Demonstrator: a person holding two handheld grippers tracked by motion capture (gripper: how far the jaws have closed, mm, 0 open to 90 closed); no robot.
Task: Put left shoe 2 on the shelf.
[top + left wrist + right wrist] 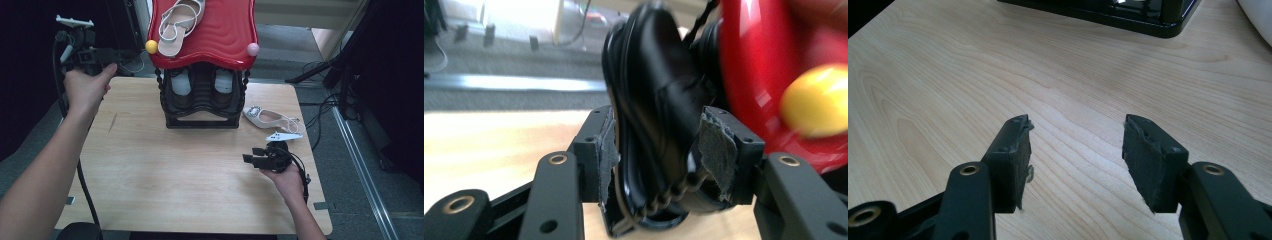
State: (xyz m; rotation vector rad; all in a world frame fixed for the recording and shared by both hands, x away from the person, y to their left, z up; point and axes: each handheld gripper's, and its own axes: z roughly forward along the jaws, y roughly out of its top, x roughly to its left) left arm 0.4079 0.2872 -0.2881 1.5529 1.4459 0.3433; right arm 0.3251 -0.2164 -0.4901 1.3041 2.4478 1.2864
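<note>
A shoe rack stands at the table's far middle, with a red top shelf [220, 35] and a black lower shelf [200, 107]. A beige strappy sandal [177, 27] lies on the red shelf. Two dark shoes with white insoles [181, 82] sit on the lower shelf. A pale flat shoe [270, 118] lies on the table right of the rack. My left gripper [125, 54] hovers off the table's far left corner, pointing at the rack. Its jaws are open [656, 135], framing the black shelf's side [654, 100]. My right gripper [251, 154] rests low near the right edge, open [1075, 125] over bare wood.
A yellow ball [151, 46] and a pink ball [253, 49] cap the red shelf's front corners. The wooden table [175, 165] spreads in front of the rack. Cables and a dark stand lie on the floor at the right [325, 105].
</note>
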